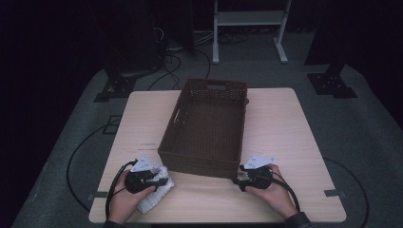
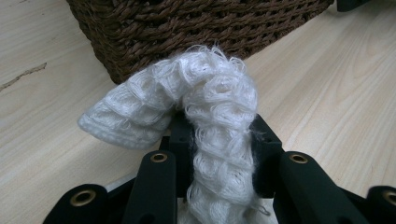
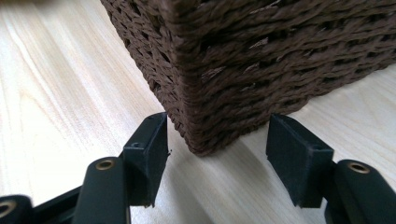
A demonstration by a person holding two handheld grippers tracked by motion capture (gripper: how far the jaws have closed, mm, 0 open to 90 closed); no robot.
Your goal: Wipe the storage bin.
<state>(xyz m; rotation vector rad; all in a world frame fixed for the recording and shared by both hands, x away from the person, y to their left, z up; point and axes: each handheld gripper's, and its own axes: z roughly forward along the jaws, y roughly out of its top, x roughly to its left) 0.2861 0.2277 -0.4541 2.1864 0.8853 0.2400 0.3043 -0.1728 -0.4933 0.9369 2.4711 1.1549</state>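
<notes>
Two grippers work the near edge of a pale wooden table (image 1: 285, 123), and you hold one in each hand. Your left gripper (image 2: 212, 135) has its jaws pressed together on a white fluffy cloth (image 2: 205, 93), which bunches up between them and flops over to one side; from the high view the rest of the cloth (image 1: 154, 194) trails on the tabletop under your left hand (image 1: 124, 199), just beside the near left corner of a dark woven basket (image 1: 206, 128). Your right gripper (image 3: 217, 140) sits with its jaws well apart, one on either side of the basket's near right corner (image 3: 196, 93), neither jaw clearly touching the weave.

The step in hand looks like the pick-up: the cloth is gripped but not yet off the table, and the basket is the likely destination. The next move calls for a lift high enough to carry the hanging tail over the near wall, then a release above the middle of the basket. Your right gripper is placed to steady the corner if the basket slides, though closing on it may not be needed.

As for contents, the basket appears empty from the high view: only its woven floor shows, with a handle slot in the far wall.
</notes>
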